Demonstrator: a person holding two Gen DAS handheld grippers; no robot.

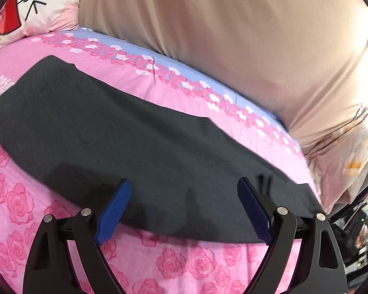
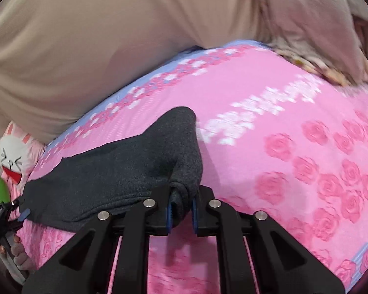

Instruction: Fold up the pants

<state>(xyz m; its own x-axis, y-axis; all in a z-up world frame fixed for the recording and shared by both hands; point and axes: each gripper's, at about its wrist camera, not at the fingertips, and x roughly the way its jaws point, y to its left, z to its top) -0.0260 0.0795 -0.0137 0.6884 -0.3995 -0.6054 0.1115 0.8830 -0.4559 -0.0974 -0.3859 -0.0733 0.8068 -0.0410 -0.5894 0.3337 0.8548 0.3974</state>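
Observation:
The dark grey pants (image 1: 125, 132) lie flat on the pink rose bedsheet (image 1: 19, 196), stretching from the left to the right of the left wrist view. My left gripper (image 1: 184, 191) is open, its blue pads (image 1: 115, 210) just above the pants' near edge, holding nothing. My right gripper (image 2: 181, 210) is shut on a bunched end of the pants (image 2: 125, 171) and holds it lifted off the sheet (image 2: 282, 122). The cloth trails left and down from the jaws. The left gripper also shows at the left edge of the right wrist view (image 2: 2, 215).
A beige quilt (image 1: 220, 24) is heaped along the far side of the bed. A cartoon pillow (image 1: 36, 2) lies at the far left, a floral pillow (image 1: 350, 159) at the right. The bed edge and room clutter (image 1: 363, 225) are at the right.

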